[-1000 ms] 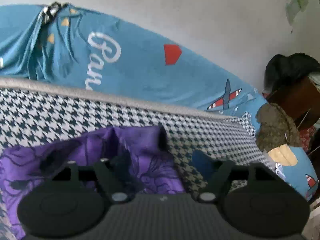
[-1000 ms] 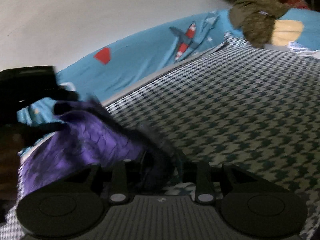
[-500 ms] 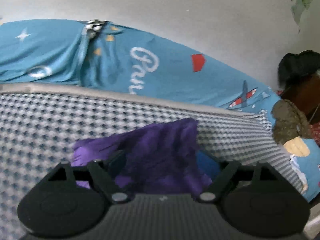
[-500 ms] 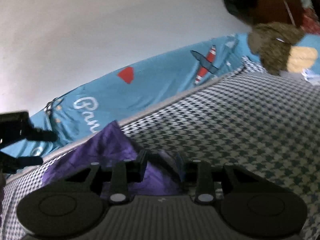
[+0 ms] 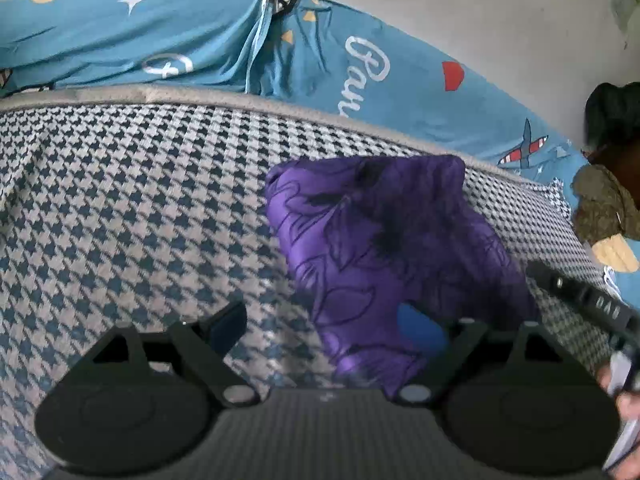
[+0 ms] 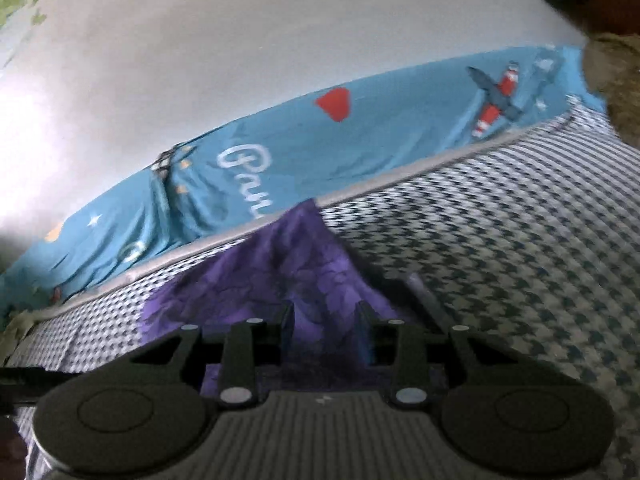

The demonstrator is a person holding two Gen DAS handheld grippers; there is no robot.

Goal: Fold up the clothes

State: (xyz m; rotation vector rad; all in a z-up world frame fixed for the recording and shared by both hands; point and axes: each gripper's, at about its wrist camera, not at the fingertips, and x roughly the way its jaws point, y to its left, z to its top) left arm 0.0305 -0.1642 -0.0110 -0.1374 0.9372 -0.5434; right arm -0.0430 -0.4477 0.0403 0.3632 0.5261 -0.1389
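In the left wrist view the left gripper (image 5: pixel 326 330) fills the bottom of the frame with its fingers spread wide apart. One dark fingertip (image 5: pixel 228 326) sits left of centre over the checked cover, and the blue-padded one (image 5: pixel 420 332) lies right of centre against the purple cloth. Nothing is caught between them.

The purple cloth (image 5: pixel 384 248), printed with dark flower outlines, lies as a folded bundle in the centre and right of centre of this frame. It rests on the checked mattress cover (image 5: pixel 120 208), a blue and grey houndstooth weave that spreads across the middle and left. Behind it, along the upper part of the frame, runs a blue sheet (image 5: pixel 200 40) with white script, stars, a red shape and a small aeroplane. A pale wall (image 5: pixel 500 12) stands above that. At the right edge sits a brownish lump of fabric (image 5: pixel 604 208), and below it the other tool shows as a dark bar.

In the right wrist view the right gripper (image 6: pixel 326 332) sits at bottom centre, its fingers parted a moderate way with the purple cloth (image 6: pixel 280 272) lying between and beyond them. Whether they pinch it I cannot tell. The cloth is in the lower centre here, on the checked cover (image 6: pixel 520 240), with the blue sheet (image 6: pixel 360 140) crossing the middle and the wall (image 6: pixel 240 40) above.
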